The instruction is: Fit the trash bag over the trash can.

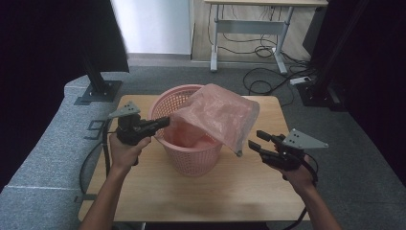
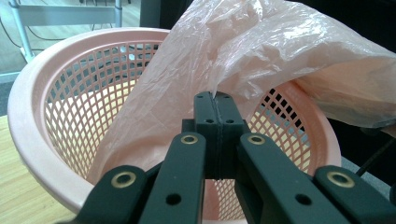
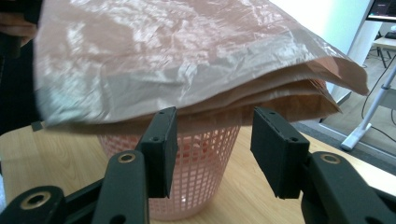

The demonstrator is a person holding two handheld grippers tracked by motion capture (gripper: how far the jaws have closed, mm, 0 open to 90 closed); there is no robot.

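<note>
From the high view, I noted a pink mesh basket [image 1: 189, 143] standing near the centre of the wooden table [image 1: 201, 196], with a thin pink plastic bag [image 1: 218, 120] draped over its rim and hanging out toward 4 o'clock. The left gripper [image 1: 163, 122] sat at 9 o'clock of the basket, its tips at the rim where the bag's edge lay. The right gripper [image 1: 258, 139] sat at 3 o'clock of the basket, just beside the bag's hanging corner; I could not tell contact from there.

From the left gripper view, I recorded the left gripper [image 2: 215, 100] with its jaws pressed together, pinching the bag [image 2: 243, 51] by a fold at 12 o'clock of the tips. The bag ran down into the basket [image 2: 42, 154] at 9 o'clock and billowed over the far rim toward 2 o'clock.

From the right gripper view, I found the right gripper [image 3: 212, 135] spread, with a clear gap between the pads. The bag [image 3: 187, 60] hung across 12 o'clock, its lower edge just above the pad tips; no pad pressed on it. The basket [image 3: 201, 163] stood behind the gap on the table [image 3: 51, 154].
</note>
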